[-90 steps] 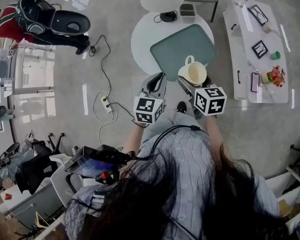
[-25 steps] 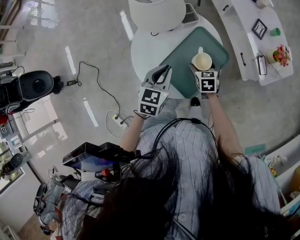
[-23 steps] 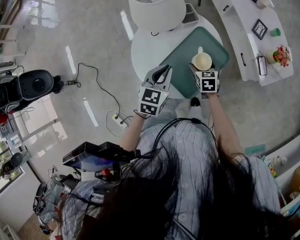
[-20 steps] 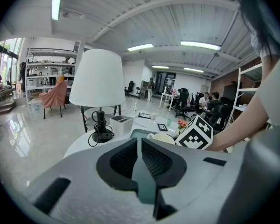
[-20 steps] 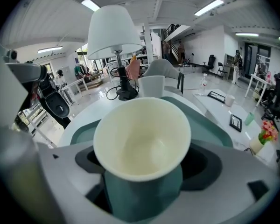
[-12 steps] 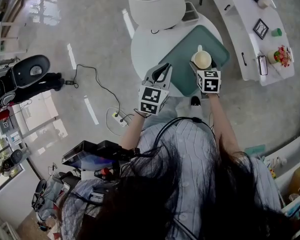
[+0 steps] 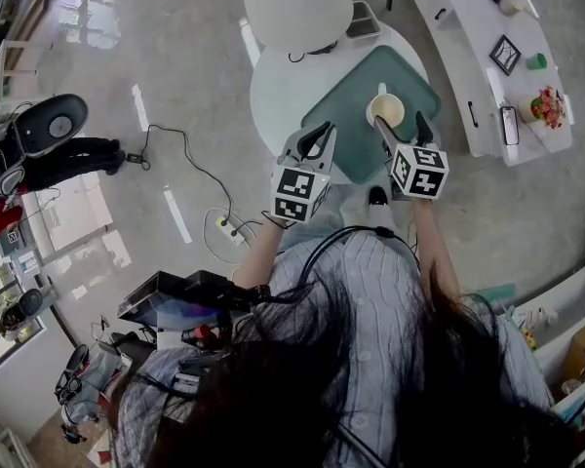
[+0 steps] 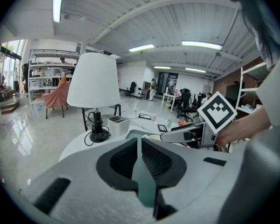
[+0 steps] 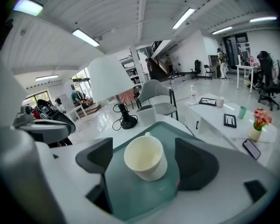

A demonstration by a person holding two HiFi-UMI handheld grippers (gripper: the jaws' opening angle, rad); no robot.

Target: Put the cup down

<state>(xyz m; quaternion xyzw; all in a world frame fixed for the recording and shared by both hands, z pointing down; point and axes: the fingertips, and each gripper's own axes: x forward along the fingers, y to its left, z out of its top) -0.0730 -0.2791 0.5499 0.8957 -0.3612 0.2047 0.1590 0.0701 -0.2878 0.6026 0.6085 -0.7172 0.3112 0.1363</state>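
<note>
A cream cup [image 7: 385, 110] with a handle stands upright on the teal mat [image 7: 346, 115] of the round white table [image 7: 278, 91]. My right gripper [image 7: 403, 131] is open just behind it. In the right gripper view the cup [image 9: 146, 157] sits between the two spread dark pads [image 9: 192, 162] and touches neither; my right gripper [image 9: 143, 166] holds nothing. My left gripper [image 7: 317, 136] hovers at the mat's near left edge. Seen in the left gripper view, my left gripper [image 8: 140, 146] is shut with nothing in it.
A white lamp [image 7: 294, 8] stands at the table's far side with a small grey box [image 7: 363, 19] beside it. A long white bench [image 7: 497, 57] at the right carries picture frames, a phone and flowers. A power strip and cable [image 7: 229, 237] lie on the floor at the left.
My right gripper has opened and drawn back a little toward me, leaving the cup standing on the mat. The left gripper has stayed in place.
</note>
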